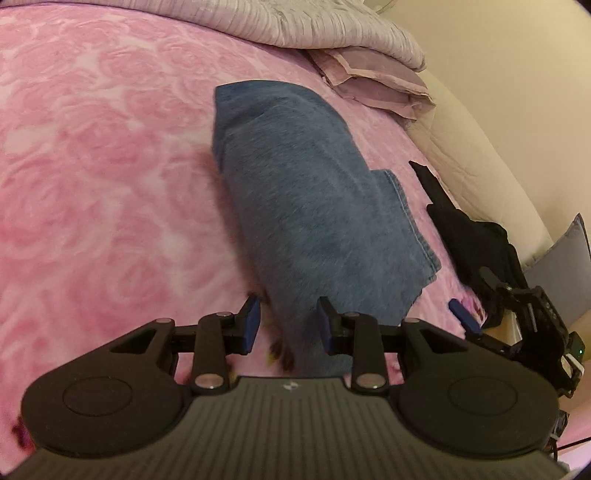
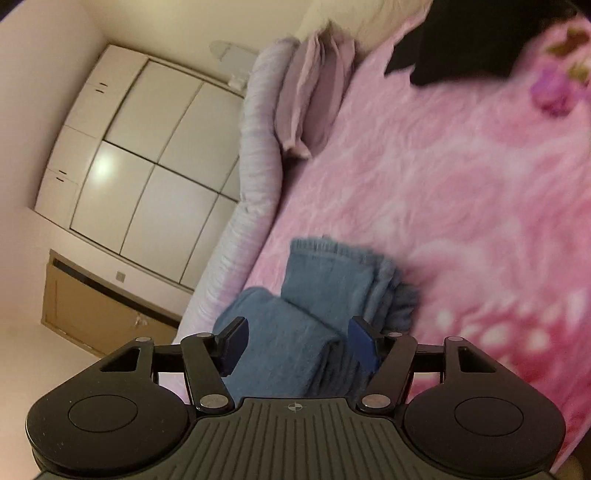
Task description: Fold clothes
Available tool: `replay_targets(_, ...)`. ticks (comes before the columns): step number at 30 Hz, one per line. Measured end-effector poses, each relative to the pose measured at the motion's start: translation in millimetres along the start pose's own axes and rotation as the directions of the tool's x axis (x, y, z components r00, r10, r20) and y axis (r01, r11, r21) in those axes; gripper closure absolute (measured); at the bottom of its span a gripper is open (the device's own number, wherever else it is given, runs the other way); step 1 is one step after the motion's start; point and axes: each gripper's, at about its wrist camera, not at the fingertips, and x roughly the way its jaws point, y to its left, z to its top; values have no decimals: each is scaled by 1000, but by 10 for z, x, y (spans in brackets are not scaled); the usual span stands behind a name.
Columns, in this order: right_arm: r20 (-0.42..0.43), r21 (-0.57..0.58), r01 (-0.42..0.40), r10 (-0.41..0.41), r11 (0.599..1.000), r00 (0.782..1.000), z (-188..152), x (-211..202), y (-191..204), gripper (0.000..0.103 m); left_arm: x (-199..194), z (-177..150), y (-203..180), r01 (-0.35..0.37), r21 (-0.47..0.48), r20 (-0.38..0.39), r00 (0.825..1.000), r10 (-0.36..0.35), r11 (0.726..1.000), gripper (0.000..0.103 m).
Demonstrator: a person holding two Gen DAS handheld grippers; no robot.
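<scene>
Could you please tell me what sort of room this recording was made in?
Most likely a home bedroom: a bed with a pink rose-patterned blanket, lilac pillows at its head, and a tall white panelled wardrobe.

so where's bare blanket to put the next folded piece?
Free: pink rose blanket left of the folded jeans, up to the quilt. Crowded: right strip, with the black garment and right tongs.

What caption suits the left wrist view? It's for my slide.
Open left hand-held gripper straddles a folded blue denim garment on a pink rose-patterned blanket.
</scene>
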Motion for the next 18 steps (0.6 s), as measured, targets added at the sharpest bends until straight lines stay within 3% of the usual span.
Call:
replay_targets(1, -12, -20, 9, -9, 1000, 1000, 15, 68, 10, 46, 29, 31, -14, 0, 3, -2, 1000, 0, 1000, 76)
replay_targets(4, -52, -76, 48, -52, 996, 997, 51, 255, -50, 48, 65, 70, -3, 3, -2, -3, 1000, -3, 1000, 76)
replay_targets(12, -169, -105, -68, 49, 992, 984, -39, 308, -287, 50, 165, 95, 51, 10, -30, -17, 1000, -11, 999, 73)
replay_targets(14, -189, -130, -81, 56, 988, 980, -82, 277, -246, 65, 171, 98, 50, 11, -30, -16, 1000, -11, 999, 73)
replay_targets(18, -173, -230, -71, 31, 971, 984, -180, 306, -103, 66, 164, 100, 48, 8, -31, -15, 1000, -8, 1000, 73)
